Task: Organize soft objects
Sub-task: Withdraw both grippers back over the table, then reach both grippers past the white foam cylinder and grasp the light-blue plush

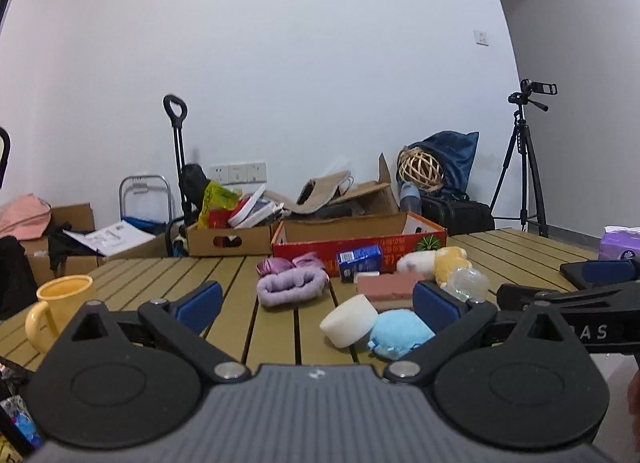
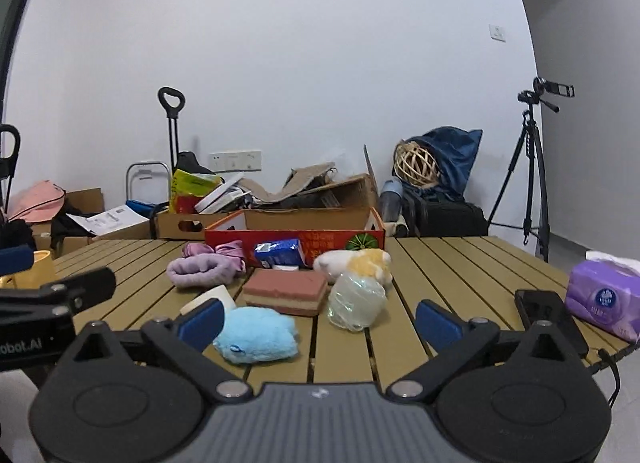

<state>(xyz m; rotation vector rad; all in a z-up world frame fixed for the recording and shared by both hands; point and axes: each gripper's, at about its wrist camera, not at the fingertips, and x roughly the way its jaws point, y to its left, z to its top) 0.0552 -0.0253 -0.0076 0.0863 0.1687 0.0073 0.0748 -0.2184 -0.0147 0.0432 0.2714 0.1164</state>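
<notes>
On the slatted table point(image 1: 224, 291) lie a light blue plush point(image 1: 400, 333) point(image 2: 258, 335), a white foam cylinder point(image 1: 349, 319) point(image 2: 218, 297), a pink sponge block point(image 1: 386, 287) point(image 2: 286, 289), a fuzzy purple band point(image 1: 290, 287) point(image 2: 200, 269), a white and yellow plush point(image 1: 436, 261) point(image 2: 360, 261) and a clear crumpled bag point(image 1: 468, 283) point(image 2: 356, 301). Behind them stands a red cardboard box point(image 1: 360, 241) point(image 2: 296, 237). My left gripper point(image 1: 318, 303) is open near the foam cylinder and blue plush. My right gripper point(image 2: 319, 323) is open, with the blue plush by its left finger. Neither holds anything.
A blue carton point(image 2: 278, 253) leans on the red box. A yellow mug point(image 1: 60, 303) sits at the table's left, a black phone point(image 2: 548, 315) and purple tissue pack point(image 2: 604, 299) at its right. Cluttered boxes and a tripod point(image 2: 528, 167) stand beyond the table.
</notes>
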